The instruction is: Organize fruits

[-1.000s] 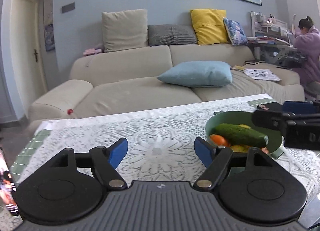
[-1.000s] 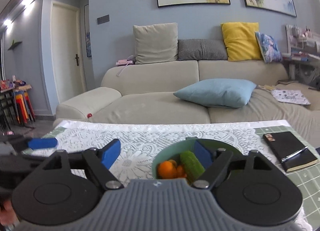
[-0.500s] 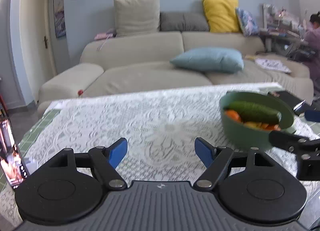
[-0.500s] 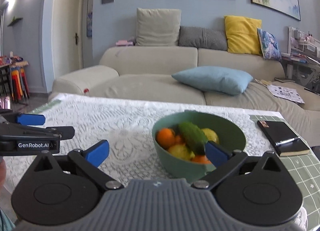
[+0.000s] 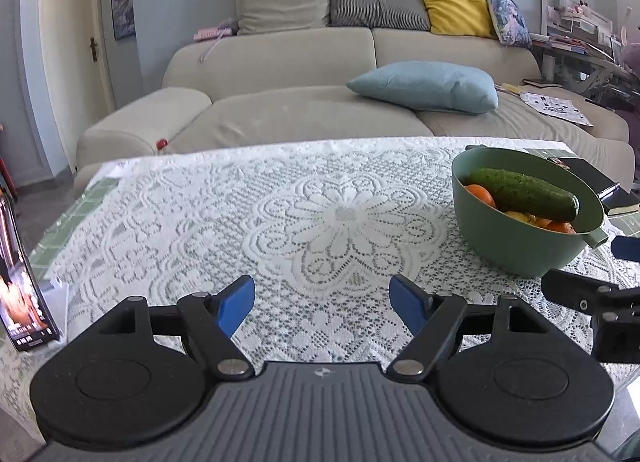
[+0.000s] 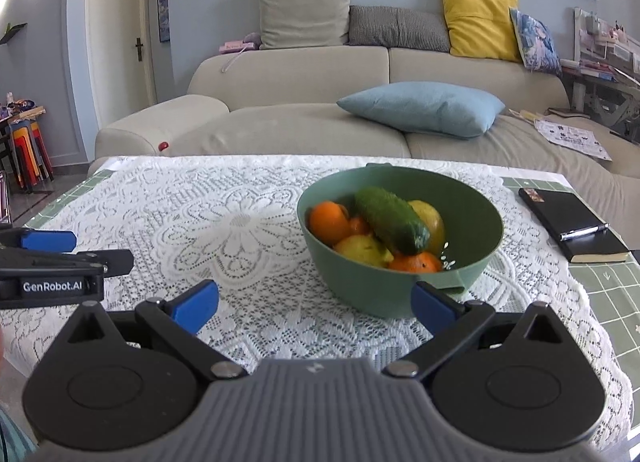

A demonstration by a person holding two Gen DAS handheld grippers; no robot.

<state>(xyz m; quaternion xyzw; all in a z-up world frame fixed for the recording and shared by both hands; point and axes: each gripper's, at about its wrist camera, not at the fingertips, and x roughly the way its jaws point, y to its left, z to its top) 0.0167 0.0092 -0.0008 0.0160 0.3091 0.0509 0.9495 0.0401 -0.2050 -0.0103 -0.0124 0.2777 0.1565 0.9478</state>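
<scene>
**Fruit bowl and two released hand-held grippers over a lace-covered surface**

Bowl (image 6: 400, 282), green and round, is sitting on the white lace cloth (image 5: 320, 222) that is covering the surface. It is serving as the landmark. Inside it, a dark green cucumber (image 6: 390, 220) is lying slanted across the top of the other fruit, with oranges (image 6: 329, 222) and yellow lemons (image 6: 362, 248) showing beneath and beside it. Right hand-held gripper (image 6: 314, 304) is hovering just in front of the bowl with its jaws spread wide, having just been opening; nothing is lying between them, and its right blue pad is showing against the bowl's near wall. Left hand-held gripper (image 5: 322, 300) is hovering to the left of the bowl over bare lace, also released and gripping nothing. Black notebook (image 6: 572, 224) with a pen on it is lying to the right of the bowl. Beige sofa (image 6: 300, 118) with a blue cushion (image 6: 420, 106) is standing behind the bowl.
</scene>
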